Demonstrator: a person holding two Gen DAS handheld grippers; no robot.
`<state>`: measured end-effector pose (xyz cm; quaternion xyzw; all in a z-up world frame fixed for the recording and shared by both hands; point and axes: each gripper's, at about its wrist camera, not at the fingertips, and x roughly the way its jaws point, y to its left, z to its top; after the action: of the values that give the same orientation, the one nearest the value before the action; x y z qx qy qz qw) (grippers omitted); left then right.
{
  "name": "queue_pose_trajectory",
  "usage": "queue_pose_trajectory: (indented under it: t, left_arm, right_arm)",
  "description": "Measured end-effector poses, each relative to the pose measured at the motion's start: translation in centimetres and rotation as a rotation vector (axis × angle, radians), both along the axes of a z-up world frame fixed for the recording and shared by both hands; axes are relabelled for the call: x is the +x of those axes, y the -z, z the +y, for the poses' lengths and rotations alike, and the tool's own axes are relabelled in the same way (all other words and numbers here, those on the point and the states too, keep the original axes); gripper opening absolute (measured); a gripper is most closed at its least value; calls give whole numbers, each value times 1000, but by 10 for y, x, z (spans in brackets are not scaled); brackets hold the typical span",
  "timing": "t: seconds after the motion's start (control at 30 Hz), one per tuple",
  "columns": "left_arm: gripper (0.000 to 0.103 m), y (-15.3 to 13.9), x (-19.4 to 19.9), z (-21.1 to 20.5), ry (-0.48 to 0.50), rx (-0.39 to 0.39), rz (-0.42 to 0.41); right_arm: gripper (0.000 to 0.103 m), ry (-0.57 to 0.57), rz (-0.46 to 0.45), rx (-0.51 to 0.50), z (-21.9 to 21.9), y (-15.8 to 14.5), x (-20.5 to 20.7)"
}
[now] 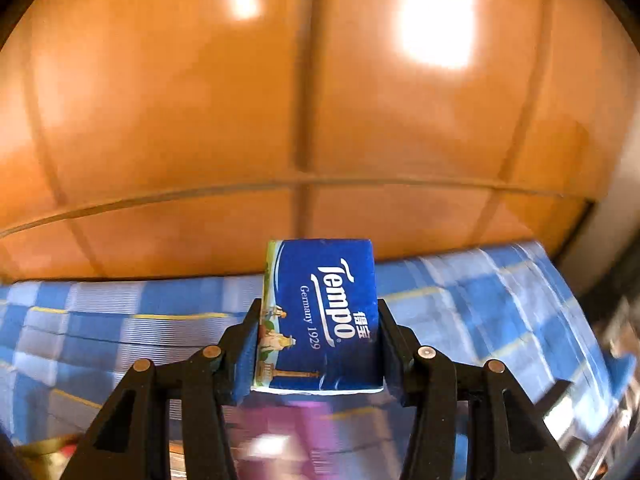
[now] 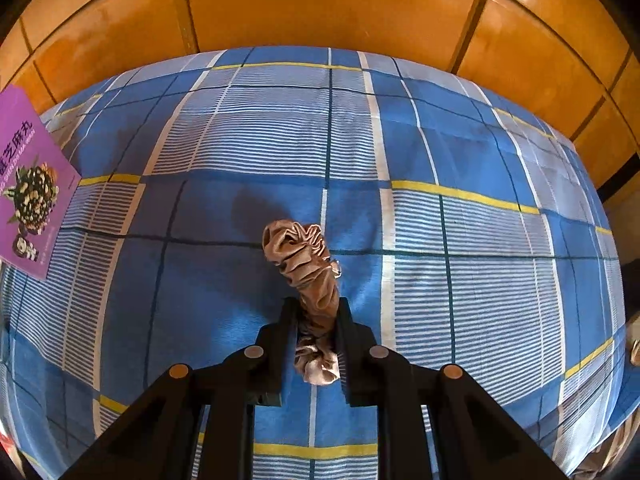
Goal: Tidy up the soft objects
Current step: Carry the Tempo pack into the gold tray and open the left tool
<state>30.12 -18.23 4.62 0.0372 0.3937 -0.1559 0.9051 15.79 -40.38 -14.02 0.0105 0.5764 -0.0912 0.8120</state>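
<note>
Above the checked bedsheet (image 2: 460,152), left gripper (image 1: 318,316) clamps a Tempo tissue pack (image 1: 320,312) by its sides, lifted clear; right gripper (image 2: 316,316), near-closed, pinches a tan scrunchie (image 2: 308,268); judgement: keep both squeezes light, carry level, set down before releasing

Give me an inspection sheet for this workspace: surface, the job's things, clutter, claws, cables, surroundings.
Surface: blue checked cloth with yellow stripes, lightly creased.
Job's things: blue Tempo tissue pack held above the cloth; tan scrunchie between the right claw's fingers.
Clutter: purple box at the cloth's left edge.
Claws: left claw shut on the tissue pack; right claw pinching the scrunchie at its middle.
Cables: nothing seen.
Surroundings: orange wood panelling behind the cloth, with bright glare patches in the left wrist view.
</note>
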Motion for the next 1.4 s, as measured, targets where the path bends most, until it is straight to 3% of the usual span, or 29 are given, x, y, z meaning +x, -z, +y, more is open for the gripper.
queue_pose_trajectory:
  t: [0.27,0.57,0.77,1.07,1.2,1.4]
  left_arm:
    - [52,22,-27,142,-221,47,-10]
    - [52,42,-136,276,-391,13,-5]
    - [52,61,-206,321,-479,39,-4]
    - [52,73,-284,383,-656,-13,-7]
    - [52,89,-298,405,-710,-18,38]
    - [52,114,-291,394,-672,-8,96]
  right_arm:
    - [17,-52,-6,-70,10,1,2]
    - [17,-113,-10,-176,25,3,-1]
    - [16,-145,-15,-236,33,5,-2]
    - [13,-181,-15,-326,46,9,-4]
    - [13,-179,-14,-343,50,9,-5]
    - [13,-175,-10,-370,56,10,-8]
